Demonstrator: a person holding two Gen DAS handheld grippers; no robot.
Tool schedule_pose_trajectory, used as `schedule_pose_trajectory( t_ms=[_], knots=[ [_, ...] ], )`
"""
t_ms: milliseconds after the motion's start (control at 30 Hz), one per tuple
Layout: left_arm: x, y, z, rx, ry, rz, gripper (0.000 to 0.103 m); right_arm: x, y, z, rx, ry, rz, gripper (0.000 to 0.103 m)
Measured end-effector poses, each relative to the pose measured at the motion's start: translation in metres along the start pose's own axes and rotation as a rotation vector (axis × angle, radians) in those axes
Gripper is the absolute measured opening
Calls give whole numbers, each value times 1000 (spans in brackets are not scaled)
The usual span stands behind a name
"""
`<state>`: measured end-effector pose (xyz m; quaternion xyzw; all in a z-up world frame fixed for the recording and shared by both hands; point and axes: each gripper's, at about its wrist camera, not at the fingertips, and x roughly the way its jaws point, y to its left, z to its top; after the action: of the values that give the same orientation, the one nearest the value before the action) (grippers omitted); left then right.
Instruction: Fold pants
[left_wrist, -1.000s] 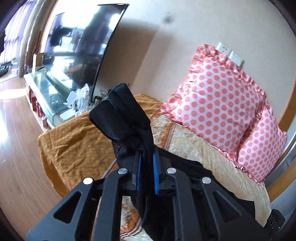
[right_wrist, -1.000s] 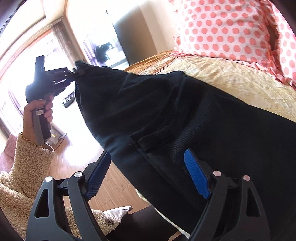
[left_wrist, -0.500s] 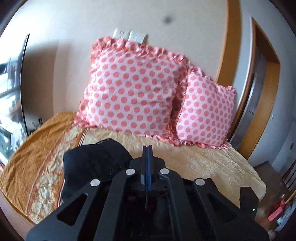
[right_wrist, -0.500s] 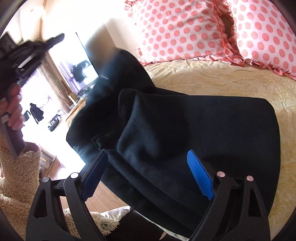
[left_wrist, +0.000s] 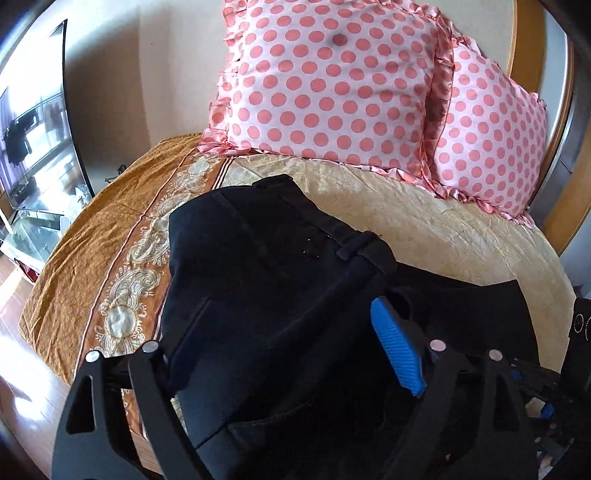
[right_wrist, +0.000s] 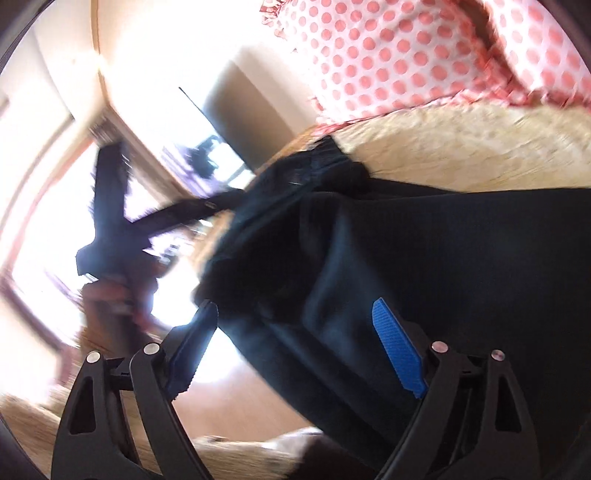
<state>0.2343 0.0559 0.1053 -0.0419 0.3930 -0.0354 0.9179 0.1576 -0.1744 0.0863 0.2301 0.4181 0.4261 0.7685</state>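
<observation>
The black pants (left_wrist: 266, 280) lie folded over on the yellow bedspread (left_wrist: 443, 236), waistband with a belt loop on top. My left gripper (left_wrist: 280, 343) is open just above them; the cloth hides its left pad and the blue right pad (left_wrist: 395, 347) shows. In the blurred right wrist view the pants (right_wrist: 424, 258) fill the right half. My right gripper (right_wrist: 295, 343) is open and empty over their near edge. The left gripper (right_wrist: 110, 206) shows there as a dark blur at the left, held in a hand.
Two pink polka-dot pillows (left_wrist: 332, 81) lean on the wall behind the pants. The bedspread's orange patterned border (left_wrist: 122, 251) runs along the left edge. A TV (left_wrist: 33, 129) and glass stand are at the left, over wooden floor (right_wrist: 236, 406).
My left gripper carried the pants end over onto the rest, then opened and let go. The right gripper stayed open and swung, blurring its view.
</observation>
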Motion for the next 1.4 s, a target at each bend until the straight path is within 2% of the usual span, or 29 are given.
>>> schedule_pose_trajectory(
  t_ms=[67,133,233,267,333,433,533,633,767,1033,1067,1100,1133,1233,1400],
  knots=[
    [4,11,-1,-38,18,-4,86,15,1,10,87,24,103,81],
    [7,25,-5,-85,38,-13,86,36,4,20,163,48,135,76],
    [6,45,-14,-145,48,-23,85,66,5,31,236,70,53,75],
    [5,50,-16,-149,46,10,86,71,4,33,261,67,43,74],
    [-1,57,-19,-139,31,12,88,85,-2,38,340,72,-5,74],
    [-12,64,-21,-128,6,26,90,99,-6,41,422,62,-16,75],
    [-21,66,-24,-82,-30,77,92,109,-13,41,517,53,-34,78],
    [-29,68,-27,-43,-59,101,93,117,-15,41,555,50,-78,80],
    [-35,72,-31,-31,-70,83,93,126,-16,48,568,29,-108,81],
    [-38,83,-41,-34,-68,65,93,132,-13,63,506,-67,-165,76],
    [-38,85,-42,-39,-68,64,93,134,-13,65,491,-78,-180,72],
    [-38,87,-42,-45,-66,62,93,136,-12,65,461,-87,-206,52],
    [-38,89,-43,-53,-62,59,93,137,-8,67,389,-94,-240,26],
    [-38,96,-46,-67,-57,55,93,139,6,71,249,-126,-259,17],
    [-37,102,-49,-85,-55,61,93,131,56,92,27,-147,-196,15]
  ],
)
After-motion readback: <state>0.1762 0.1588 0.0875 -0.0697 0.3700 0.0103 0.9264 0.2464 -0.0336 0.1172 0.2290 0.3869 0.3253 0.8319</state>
